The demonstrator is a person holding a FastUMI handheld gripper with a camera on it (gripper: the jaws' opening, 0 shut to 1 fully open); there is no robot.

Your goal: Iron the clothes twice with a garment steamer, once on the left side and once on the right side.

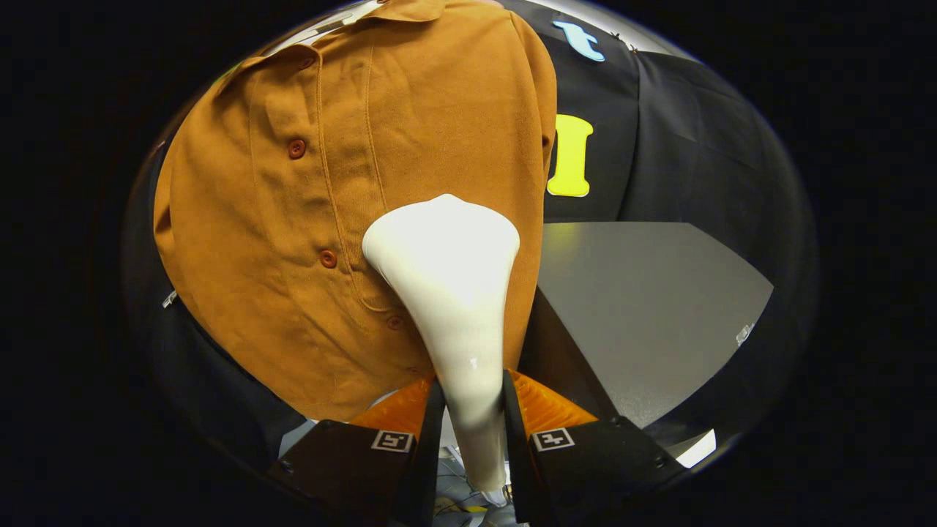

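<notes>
A white garment steamer [448,271] stands up between my two fingers, its neck clamped by both pads and its wide head flaring out ahead. My gripper [472,399] is shut on that neck. Right behind the head hangs an orange-brown button-up shirt [307,219], its placket with round buttons running just to the left of the steamer head. The head lies against the shirt's right half, near the lower hem. The face of the steamer head is hidden from me.
A grey table top [644,315] spreads out to the right of the shirt, under the black booth wall [688,154]. A dark upright edge [556,351] rises just right of the fingers.
</notes>
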